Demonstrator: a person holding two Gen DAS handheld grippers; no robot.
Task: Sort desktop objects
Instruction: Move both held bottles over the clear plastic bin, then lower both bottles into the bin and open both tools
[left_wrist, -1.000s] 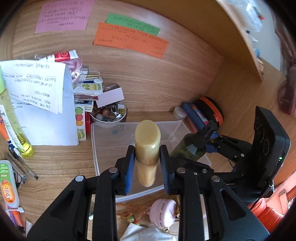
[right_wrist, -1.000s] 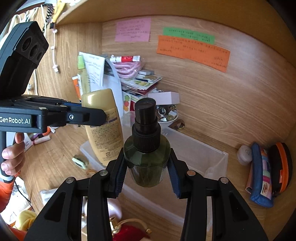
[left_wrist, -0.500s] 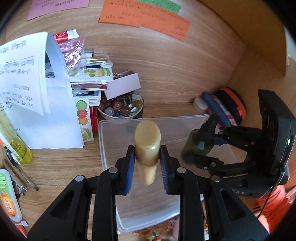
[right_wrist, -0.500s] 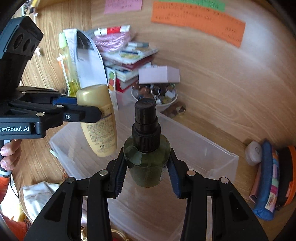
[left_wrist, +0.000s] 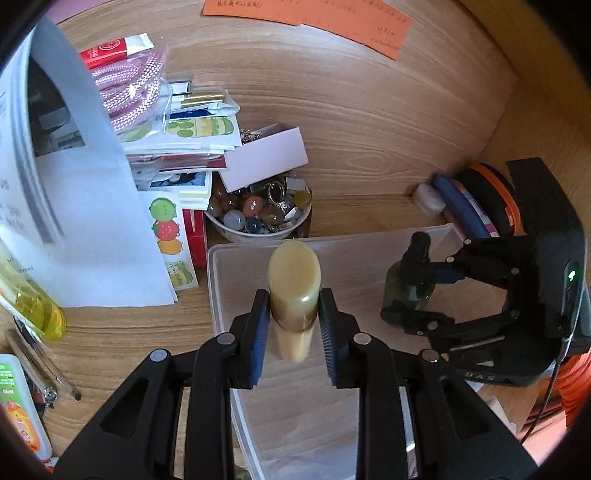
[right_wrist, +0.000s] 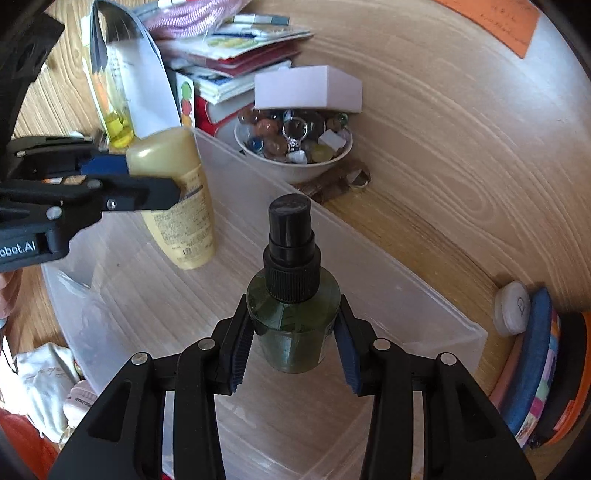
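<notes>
The left gripper (left_wrist: 293, 325) clamps the yellow tube (left_wrist: 294, 291) near its cap, and the right gripper (right_wrist: 293, 343) clamps the green bottle (right_wrist: 293, 325); both hang upright inside the bin (right_wrist: 406, 284). Releasing before either base rests on the floor risks toppling. The tube's narrow cap makes it the likelier to fall, possibly right, against the nearby bottle.

my wooden desk (left_wrist: 369, 122) carries a clear bin (left_wrist: 221, 295), a bead bowl (left_wrist: 258, 229), stacked booklets (left_wrist: 177, 147) and pencil cases (right_wrist: 539, 362).
</notes>
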